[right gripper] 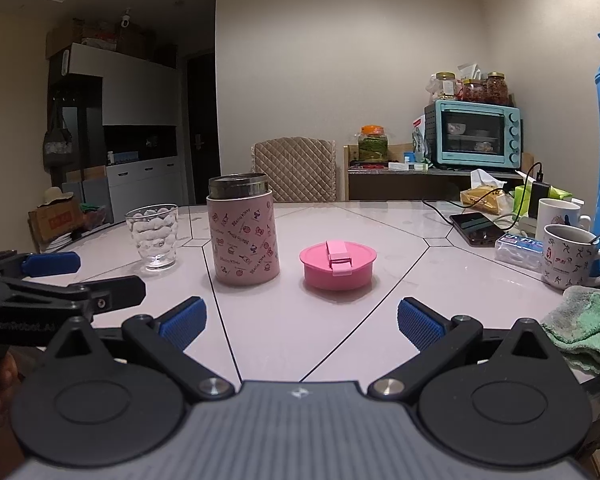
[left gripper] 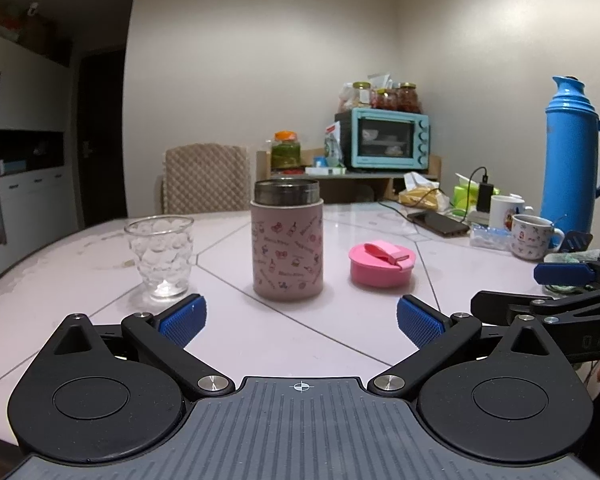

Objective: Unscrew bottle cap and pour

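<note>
The table (left gripper: 100,320) is pale, with dark seam lines, and extends ahead of both grippers. A tall blue flask (left gripper: 572,160) stands far to the right of the left gripper (left gripper: 300,320), at the table's right edge. A small teal oven (right gripper: 476,136) sits on a shelf beyond the table, ahead and to the right of the right gripper (right gripper: 300,322).

The pink bottle (left gripper: 287,246) stands upright directly ahead of the left gripper, its metal mouth uncovered. Seen from the right gripper, it stands ahead and slightly left. The clear glass (left gripper: 160,256) stands upright to the left of the bottle, apart from it and ahead-left of both grippers. The pink cap (right gripper: 337,266) lies on the table to the right of the bottle, not touching it and straight ahead of the right gripper.

A green cloth (right gripper: 584,328) lies just to the right of the right gripper. A printed mug (right gripper: 572,254) stands beyond the cloth.

Both grippers hover near the table's front edge, side by side. Each has its blue pads (left gripper: 184,320) spread wide apart and holds nothing.
</note>
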`<state>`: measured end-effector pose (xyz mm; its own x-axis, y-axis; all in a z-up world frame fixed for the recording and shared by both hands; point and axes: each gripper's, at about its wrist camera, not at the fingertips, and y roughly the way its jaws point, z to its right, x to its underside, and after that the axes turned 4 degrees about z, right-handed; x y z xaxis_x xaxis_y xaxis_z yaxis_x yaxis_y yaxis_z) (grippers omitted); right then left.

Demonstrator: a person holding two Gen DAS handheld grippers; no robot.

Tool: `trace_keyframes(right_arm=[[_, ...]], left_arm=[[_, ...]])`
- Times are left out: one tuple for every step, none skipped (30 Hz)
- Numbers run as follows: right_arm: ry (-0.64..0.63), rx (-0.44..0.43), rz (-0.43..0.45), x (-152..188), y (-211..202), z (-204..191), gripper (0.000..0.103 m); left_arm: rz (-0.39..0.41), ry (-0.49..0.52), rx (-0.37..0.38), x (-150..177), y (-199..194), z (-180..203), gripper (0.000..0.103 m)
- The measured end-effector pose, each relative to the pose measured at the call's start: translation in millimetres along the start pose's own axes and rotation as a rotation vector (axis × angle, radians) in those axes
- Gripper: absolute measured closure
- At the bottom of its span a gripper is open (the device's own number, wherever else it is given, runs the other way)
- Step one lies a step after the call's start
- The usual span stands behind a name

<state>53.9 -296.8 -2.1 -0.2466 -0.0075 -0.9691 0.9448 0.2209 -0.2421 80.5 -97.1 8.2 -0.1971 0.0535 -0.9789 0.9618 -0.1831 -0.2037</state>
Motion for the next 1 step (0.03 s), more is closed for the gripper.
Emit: trace_keyframes(right_arm=[[0.0, 0.001, -0.001, 0.2, 0.1, 0.0, 0.0]], left_arm=[[0.0, 0.001, 0.0, 0.2, 0.3, 0.4, 0.0]])
